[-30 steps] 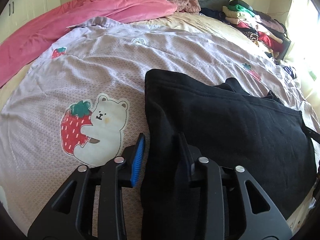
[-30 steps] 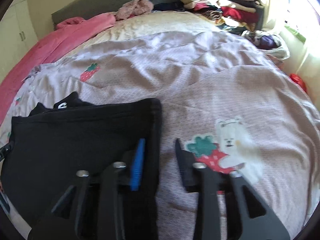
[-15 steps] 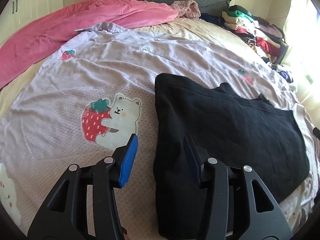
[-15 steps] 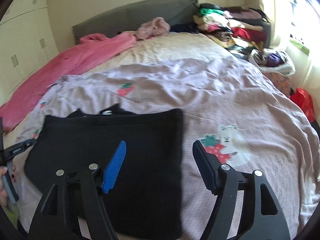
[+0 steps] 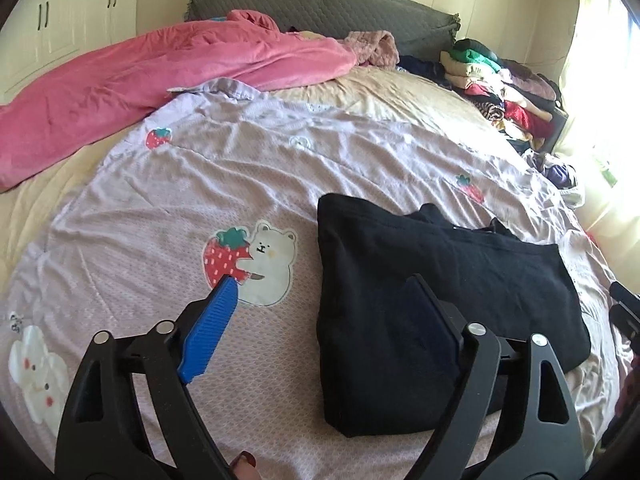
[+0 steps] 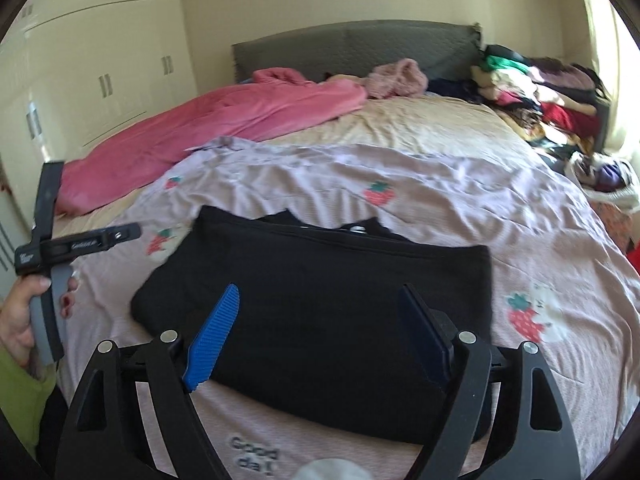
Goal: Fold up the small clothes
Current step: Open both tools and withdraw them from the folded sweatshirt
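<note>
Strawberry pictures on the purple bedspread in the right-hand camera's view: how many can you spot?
4. One lies beyond the black garment, one small toward the pink blanket, one by the garment's left corner, one with a bear on the right. The garment may hide others.

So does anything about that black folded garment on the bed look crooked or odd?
Slightly. The black garment lies folded on the lilac quilt, but a collar part pokes out past its far edge, so the fold isn't clean.
</note>
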Demonstrator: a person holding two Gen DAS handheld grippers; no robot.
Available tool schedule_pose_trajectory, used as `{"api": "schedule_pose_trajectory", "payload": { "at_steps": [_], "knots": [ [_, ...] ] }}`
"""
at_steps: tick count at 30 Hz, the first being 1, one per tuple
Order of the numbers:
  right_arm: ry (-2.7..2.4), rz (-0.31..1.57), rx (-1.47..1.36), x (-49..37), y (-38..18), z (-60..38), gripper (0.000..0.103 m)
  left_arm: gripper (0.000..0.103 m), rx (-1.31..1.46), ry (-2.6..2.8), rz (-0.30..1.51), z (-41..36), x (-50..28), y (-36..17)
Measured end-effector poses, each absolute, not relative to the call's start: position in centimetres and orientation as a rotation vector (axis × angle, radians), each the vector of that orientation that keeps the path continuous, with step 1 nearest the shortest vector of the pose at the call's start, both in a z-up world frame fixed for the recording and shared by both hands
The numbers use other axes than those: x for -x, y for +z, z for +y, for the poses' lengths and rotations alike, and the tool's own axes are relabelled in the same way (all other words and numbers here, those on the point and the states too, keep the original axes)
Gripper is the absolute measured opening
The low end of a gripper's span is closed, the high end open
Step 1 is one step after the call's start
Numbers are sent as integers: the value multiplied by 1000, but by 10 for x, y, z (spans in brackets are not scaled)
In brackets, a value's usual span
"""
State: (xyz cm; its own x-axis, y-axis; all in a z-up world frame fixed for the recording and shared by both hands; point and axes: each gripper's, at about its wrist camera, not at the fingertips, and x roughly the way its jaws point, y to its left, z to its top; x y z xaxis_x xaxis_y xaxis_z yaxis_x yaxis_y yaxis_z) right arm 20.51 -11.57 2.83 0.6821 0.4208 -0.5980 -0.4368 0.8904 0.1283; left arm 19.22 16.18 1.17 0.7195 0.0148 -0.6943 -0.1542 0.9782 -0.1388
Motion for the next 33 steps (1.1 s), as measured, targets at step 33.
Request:
{"api": "schedule_pose_trajectory", "payload": {
  "at_steps": [33],
  "knots": [
    [707,690,492,-172,-50,56,86,93,259,103,869,189,-231,-18]
  ]
}}
